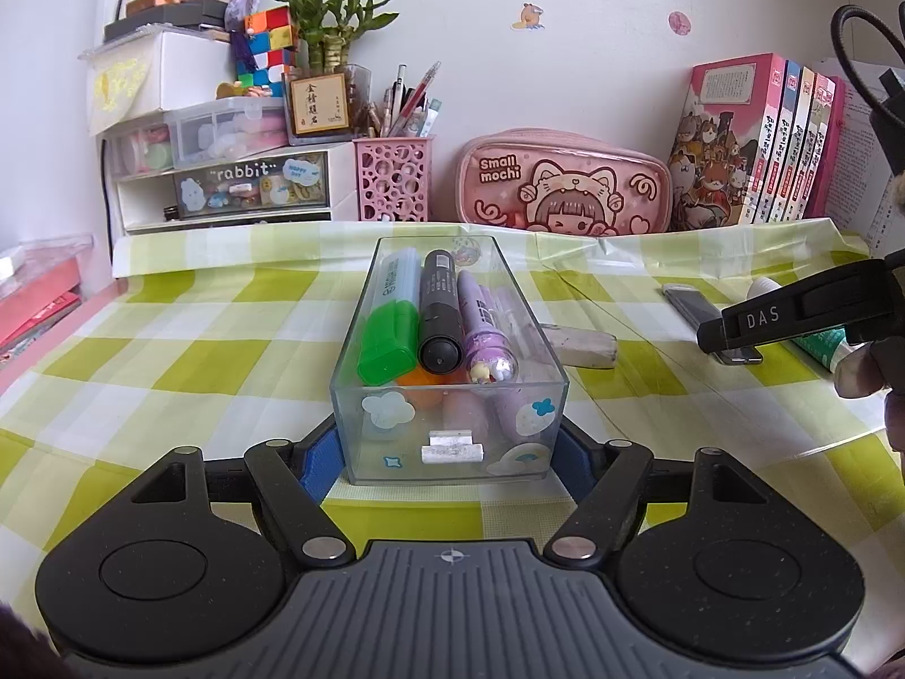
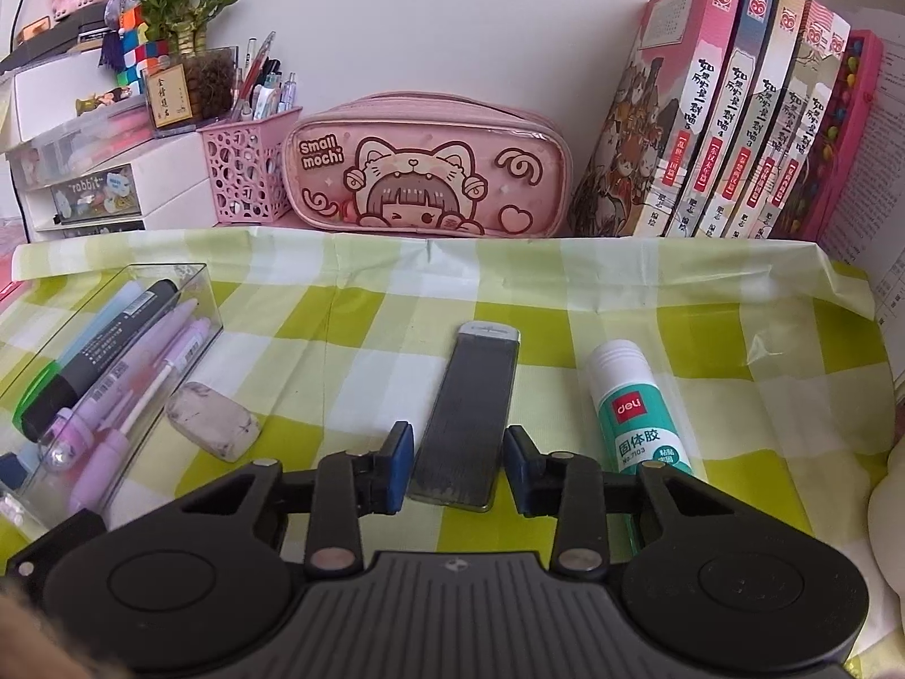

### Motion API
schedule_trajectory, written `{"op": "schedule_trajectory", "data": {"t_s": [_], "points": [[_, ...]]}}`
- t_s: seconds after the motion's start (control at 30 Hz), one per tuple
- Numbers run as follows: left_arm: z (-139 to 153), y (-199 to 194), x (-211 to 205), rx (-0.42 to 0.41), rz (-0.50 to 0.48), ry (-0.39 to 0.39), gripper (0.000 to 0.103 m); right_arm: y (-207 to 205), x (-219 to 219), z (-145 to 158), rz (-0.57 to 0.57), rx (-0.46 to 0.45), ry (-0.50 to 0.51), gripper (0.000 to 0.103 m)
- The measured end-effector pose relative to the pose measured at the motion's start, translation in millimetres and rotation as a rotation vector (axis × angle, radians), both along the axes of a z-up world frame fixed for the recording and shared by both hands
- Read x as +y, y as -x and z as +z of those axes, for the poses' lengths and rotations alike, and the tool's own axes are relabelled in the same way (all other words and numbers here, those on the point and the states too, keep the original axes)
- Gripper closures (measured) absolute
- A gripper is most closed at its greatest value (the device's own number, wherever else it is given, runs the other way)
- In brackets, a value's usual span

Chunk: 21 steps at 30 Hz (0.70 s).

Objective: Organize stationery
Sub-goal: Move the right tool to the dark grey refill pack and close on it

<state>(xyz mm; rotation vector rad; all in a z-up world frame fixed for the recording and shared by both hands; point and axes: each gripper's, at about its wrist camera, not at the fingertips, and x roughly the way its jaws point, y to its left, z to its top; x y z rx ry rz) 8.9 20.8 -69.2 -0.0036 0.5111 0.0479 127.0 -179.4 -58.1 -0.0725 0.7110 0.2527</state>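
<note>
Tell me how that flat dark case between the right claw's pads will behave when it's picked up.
The flat dark case looks rigid, so it probably won't flex. Its glossy sides may slip against the blue pads unless squeezed squarely. Lying flat on the checked cloth, it shouldn't roll, unlike the round glue stick beside it.

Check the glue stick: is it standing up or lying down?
Lying down. The glue stick rests on its side on the checked cloth, white cap on and pointing toward the books, beside the dark flat case.

Right claw (image 2: 455, 467) astride the dark flat case (image 2: 466, 413) — pads apart from its sides — glue stick (image 2: 636, 404) just beside.
</note>
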Motion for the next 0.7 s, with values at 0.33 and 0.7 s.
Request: {"op": "schedule_trajectory", "data": {"t_s": [0.33, 0.7], "points": [[0, 0, 0, 0.0, 0.0, -0.001, 0.03, 6, 2, 4, 0.063, 0.065, -0.038, 0.044], [0, 0, 0, 0.0, -0.001, -0.001, 0.03, -10, 27, 3, 0.045, 0.049, 0.023, 0.048]]}}
